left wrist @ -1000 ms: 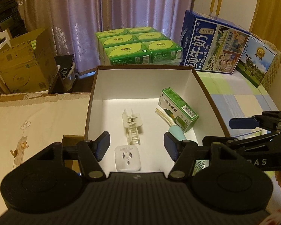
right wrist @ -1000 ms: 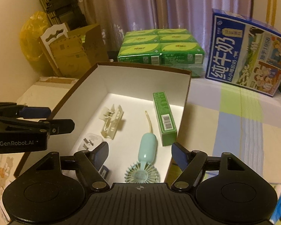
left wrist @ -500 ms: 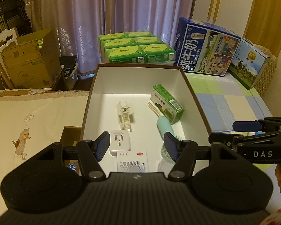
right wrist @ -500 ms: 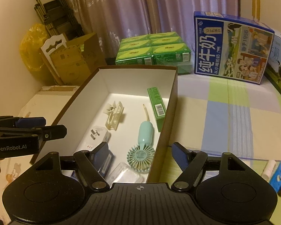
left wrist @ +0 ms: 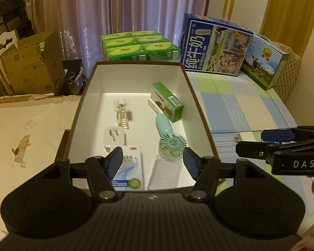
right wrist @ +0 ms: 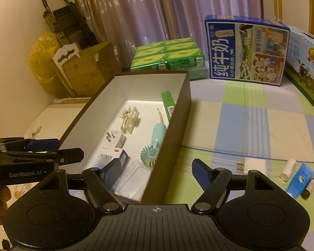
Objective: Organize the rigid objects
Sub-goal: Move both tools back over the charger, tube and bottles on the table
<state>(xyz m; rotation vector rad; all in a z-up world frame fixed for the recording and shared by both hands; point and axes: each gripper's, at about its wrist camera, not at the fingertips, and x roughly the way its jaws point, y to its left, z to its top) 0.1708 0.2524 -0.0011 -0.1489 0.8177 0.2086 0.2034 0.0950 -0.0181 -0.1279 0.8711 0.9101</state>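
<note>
A brown box with a white inside [left wrist: 190, 83] [right wrist: 178, 113] stands on the table. In it lie a green carton [left wrist: 167, 101], a mint hand fan [left wrist: 169, 138] [right wrist: 155, 144], a cream clip [left wrist: 122, 113], a white plug adapter [left wrist: 114, 138], a medicine box [left wrist: 127, 173] and a clear plastic case [left wrist: 167, 173] [right wrist: 134, 179]. My left gripper [left wrist: 153, 163] is open and empty above the box's near end. My right gripper [right wrist: 157, 174] is open and empty over the box's near right corner. Each gripper shows at the edge of the other's view.
On the checked cloth to the right lie a small white bottle [right wrist: 288, 169], a blue packet [right wrist: 299, 179] and a dark vial [right wrist: 310, 186]. Green cartons [left wrist: 140, 46] and a blue milk case [left wrist: 215, 46] stand behind the box. Cardboard boxes [left wrist: 31, 64] stand at far left.
Both grippers have drawn back and up from the box. More of its near end shows now, with the medicine box and the clear case. Both stay open and empty.
</note>
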